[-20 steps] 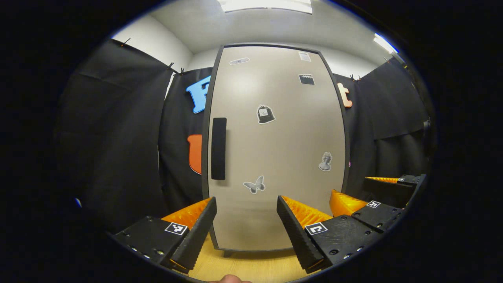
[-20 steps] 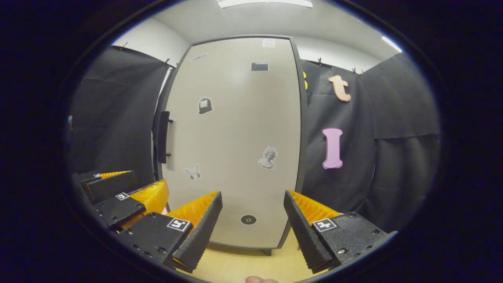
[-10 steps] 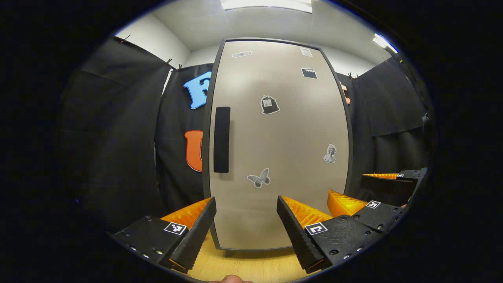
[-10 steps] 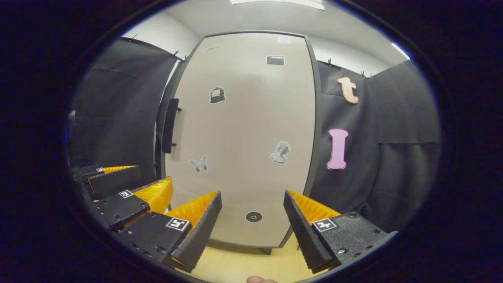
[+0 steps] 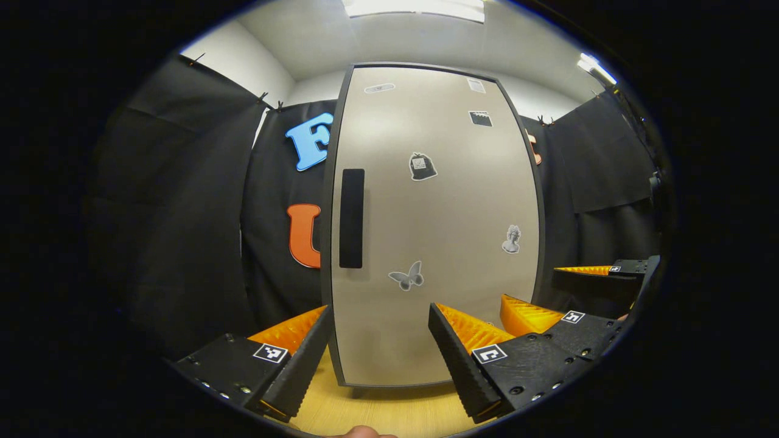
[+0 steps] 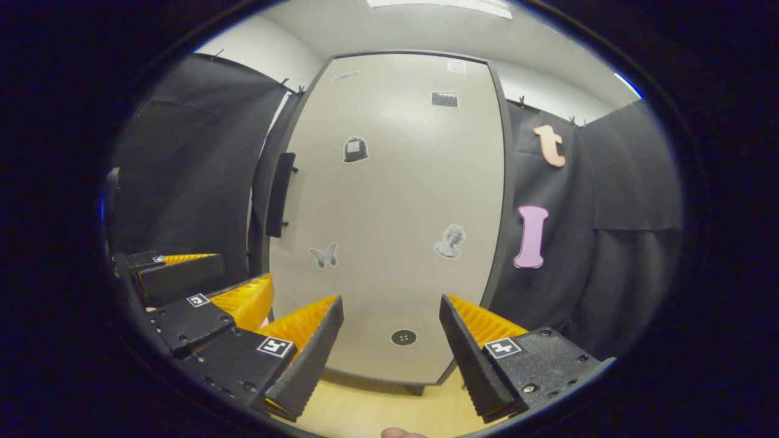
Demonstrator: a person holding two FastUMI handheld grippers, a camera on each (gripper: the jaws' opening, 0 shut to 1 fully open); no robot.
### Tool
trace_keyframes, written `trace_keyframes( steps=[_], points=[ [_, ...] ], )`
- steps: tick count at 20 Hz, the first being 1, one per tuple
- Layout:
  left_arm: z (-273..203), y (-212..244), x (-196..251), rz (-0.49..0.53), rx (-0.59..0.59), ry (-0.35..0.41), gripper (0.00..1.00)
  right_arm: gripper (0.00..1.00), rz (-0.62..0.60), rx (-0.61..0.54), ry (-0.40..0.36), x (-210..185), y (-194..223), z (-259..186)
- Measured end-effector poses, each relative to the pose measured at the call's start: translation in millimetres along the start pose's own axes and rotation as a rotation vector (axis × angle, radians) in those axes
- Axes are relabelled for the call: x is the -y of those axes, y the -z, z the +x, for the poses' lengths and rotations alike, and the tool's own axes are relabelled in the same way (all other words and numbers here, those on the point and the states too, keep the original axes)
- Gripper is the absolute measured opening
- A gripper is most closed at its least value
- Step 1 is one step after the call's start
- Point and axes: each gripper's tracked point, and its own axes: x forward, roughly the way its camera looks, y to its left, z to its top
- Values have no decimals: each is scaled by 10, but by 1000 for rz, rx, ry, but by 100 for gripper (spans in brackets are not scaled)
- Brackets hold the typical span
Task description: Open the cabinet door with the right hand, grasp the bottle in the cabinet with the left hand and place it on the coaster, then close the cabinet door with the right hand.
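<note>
A tall beige cabinet door (image 5: 438, 231) with a dark frame stands shut ahead of me, stickers scattered on it. Its black vertical handle (image 5: 351, 218) runs along the left edge; in the right gripper view the handle (image 6: 279, 194) sticks out from the door (image 6: 395, 213) at the left. My left gripper (image 5: 380, 350) is open, short of the door's lower part, with nothing between its fingers. My right gripper (image 6: 391, 350) is open too, facing the door's lower middle. The right gripper (image 5: 560, 304) also appears at the right of the left gripper view. The left gripper (image 6: 204, 292) appears at the left of the right gripper view.
A light wooden tabletop (image 5: 377, 413) lies under the cabinet, also seen as the tabletop (image 6: 365, 413) below the right gripper. Black cloth walls close in on both sides. A small dark round sticker (image 6: 403, 337) sits low on the door.
Both views have drifted slightly left, so the door sits a little further right in each. The door stays shut and both grippers stay open.
</note>
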Motion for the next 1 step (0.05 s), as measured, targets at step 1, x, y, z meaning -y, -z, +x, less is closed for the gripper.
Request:
trace_keyframes(
  steps=[1],
  points=[
    [2, -3, -5, -1, -2, 0, 94, 99, -1, 1, -2, -6, -13, 7]
  ],
)
